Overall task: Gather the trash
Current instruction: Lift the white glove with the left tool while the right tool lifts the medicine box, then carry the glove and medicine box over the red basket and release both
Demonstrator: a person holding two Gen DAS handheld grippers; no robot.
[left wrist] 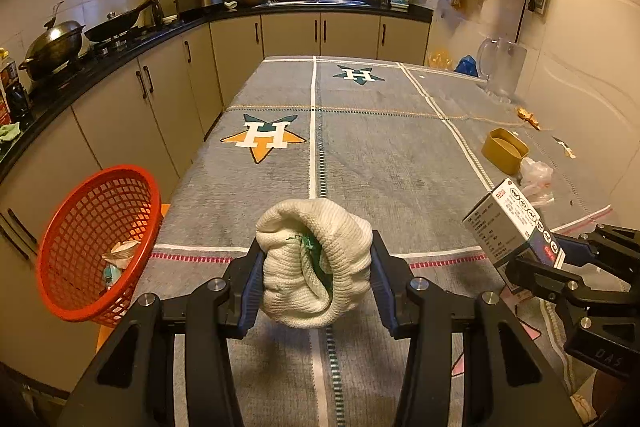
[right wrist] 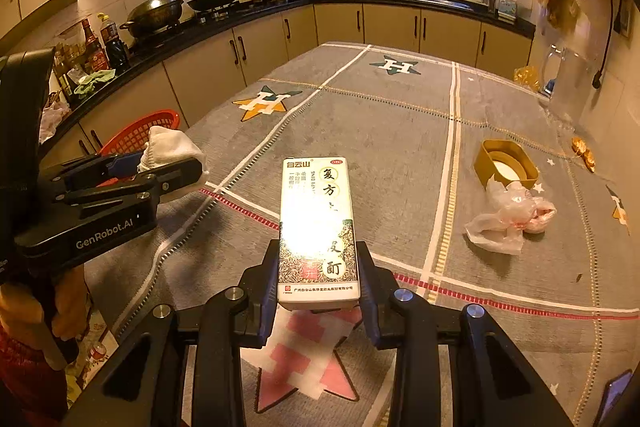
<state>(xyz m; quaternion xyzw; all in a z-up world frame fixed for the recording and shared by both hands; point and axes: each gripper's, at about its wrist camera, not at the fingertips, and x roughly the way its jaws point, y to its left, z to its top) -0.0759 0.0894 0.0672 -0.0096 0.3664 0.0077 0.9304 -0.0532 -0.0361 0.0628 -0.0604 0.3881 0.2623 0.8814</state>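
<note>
Over the table: both grippers are up above the grey star-patterned tablecloth (left wrist: 360, 155), each with something in its grasp.
Left gripper (left wrist: 316, 267): jaws partly closed, pads pressing both sides of a bunched white knitted cloth (left wrist: 312, 267) with a bit of green showing in its folds; it is lifted clear of the tablecloth.
Right gripper (right wrist: 318, 279): jaws partly closed, clamped on the lower end of a printed medicine box (right wrist: 316, 227), which tilts up and away from the camera, clear of the tablecloth.
Red basket (left wrist: 96, 243): a mesh bin off the left edge of the tablecloth, lower than the table top, with scraps of paper already lying in it; the left gripper is just beside it, toward the table.
Clear plastic bag (right wrist: 508, 215): crumpled on the tablecloth, right of the box, well apart from both grippers.
Yellow round container (right wrist: 506, 163): lying on the tablecloth, touching the bag's far side.
Golden wrappers (right wrist: 584, 153): small pieces near the tablecloth's right edge, beyond the container.
Person's hand (right wrist: 68, 307): gripping the left tool's handle, low at the left in the right wrist view.
</note>
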